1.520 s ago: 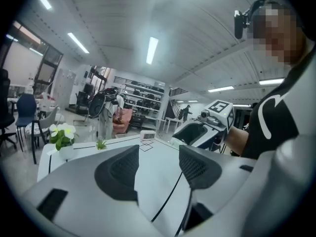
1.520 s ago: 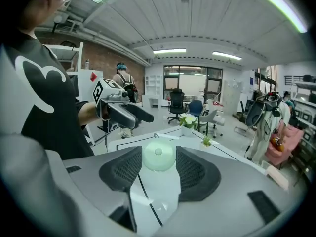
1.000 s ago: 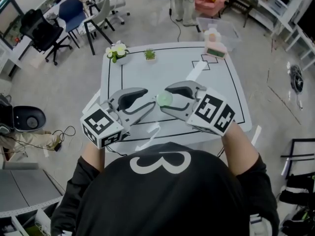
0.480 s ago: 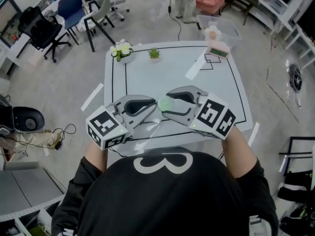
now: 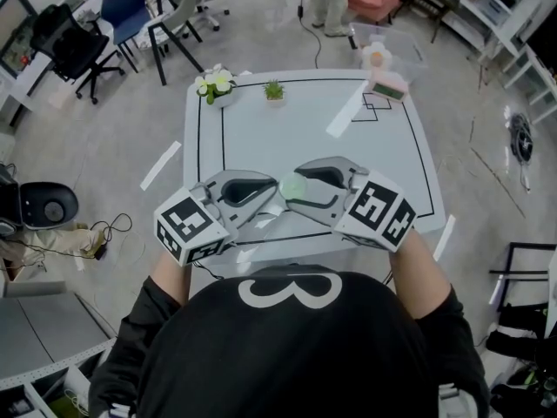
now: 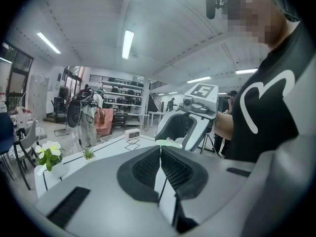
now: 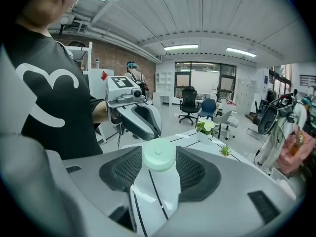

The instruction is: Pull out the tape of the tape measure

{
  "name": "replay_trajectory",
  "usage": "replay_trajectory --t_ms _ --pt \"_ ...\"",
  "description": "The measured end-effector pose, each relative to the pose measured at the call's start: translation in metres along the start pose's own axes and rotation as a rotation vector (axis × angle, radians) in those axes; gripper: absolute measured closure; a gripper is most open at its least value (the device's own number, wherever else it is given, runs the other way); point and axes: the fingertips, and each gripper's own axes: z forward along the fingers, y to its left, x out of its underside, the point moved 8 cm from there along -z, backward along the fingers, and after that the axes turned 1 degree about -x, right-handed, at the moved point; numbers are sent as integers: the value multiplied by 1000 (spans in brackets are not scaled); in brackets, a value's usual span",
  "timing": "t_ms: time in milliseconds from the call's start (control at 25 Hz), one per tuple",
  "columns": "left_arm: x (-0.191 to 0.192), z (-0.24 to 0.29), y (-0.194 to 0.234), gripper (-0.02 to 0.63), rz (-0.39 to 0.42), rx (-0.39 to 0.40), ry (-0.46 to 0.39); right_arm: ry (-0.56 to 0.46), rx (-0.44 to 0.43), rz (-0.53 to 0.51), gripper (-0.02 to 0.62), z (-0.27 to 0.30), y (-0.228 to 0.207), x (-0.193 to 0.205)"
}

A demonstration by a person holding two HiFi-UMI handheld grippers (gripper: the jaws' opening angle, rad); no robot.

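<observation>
Round pale-green tape measure [image 7: 159, 155] is clamped between ribbed black pads [image 7: 195, 171] of the right hand-held gripper [image 5: 293, 190], over the 6 o'clock half of the white worktop [image 5: 261, 138]. The left hand-held gripper [image 6: 160, 148] has just been closing; its jaws meet pad to pad just beside the tape measure at 9 o'clock. White flowers [image 5: 213, 83] and a small plant [image 5: 274, 90] stand at 11 o'clock.

Over the table [image 5: 287, 129], the right hand-held gripper [image 5: 294, 190] is holding a green tape measure [image 5: 292, 185]; the left hand-held gripper [image 5: 264, 200] is just closing its jaws beside it.
</observation>
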Motion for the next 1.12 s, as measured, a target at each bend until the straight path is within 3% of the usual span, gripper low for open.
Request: replay_trajectory --t_ms 520,1120 --pt "0 -3 -13 600 9 -41 21 -52 17 44 373 -3 10 7" --pt "2 -46 -13 600 -37 -149 -27 -32 136 64 373 -15 15 11"
